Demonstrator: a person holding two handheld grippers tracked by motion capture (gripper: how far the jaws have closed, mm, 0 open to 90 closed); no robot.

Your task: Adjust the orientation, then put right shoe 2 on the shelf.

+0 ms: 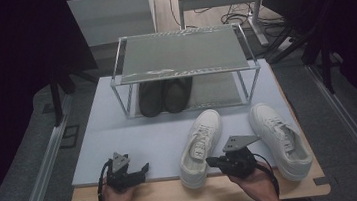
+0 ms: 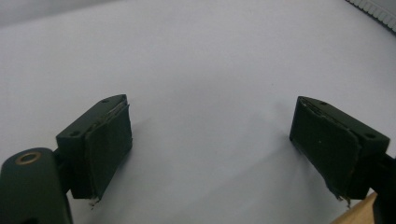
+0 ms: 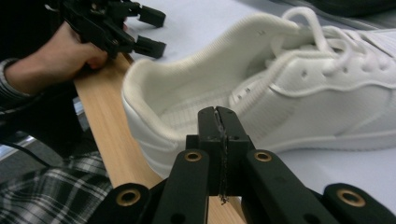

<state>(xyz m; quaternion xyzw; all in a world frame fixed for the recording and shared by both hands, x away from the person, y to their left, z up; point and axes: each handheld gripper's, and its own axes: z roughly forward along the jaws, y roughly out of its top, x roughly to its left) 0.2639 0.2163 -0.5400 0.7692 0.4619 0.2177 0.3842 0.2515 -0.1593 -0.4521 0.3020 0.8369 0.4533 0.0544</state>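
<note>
Matte white board carries a smooth, rounded leather sneaker.

white shoes x2 | dark shoes x2 | rack x1 | grippers x2

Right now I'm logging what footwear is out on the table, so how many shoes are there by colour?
White sneakers: 2, the left sneaker and the right sneaker, both on the white board in front of the rack.
Dark shoes: 2, a pair side by side on the rack's lower shelf.
Total: 4 shoes.
</note>
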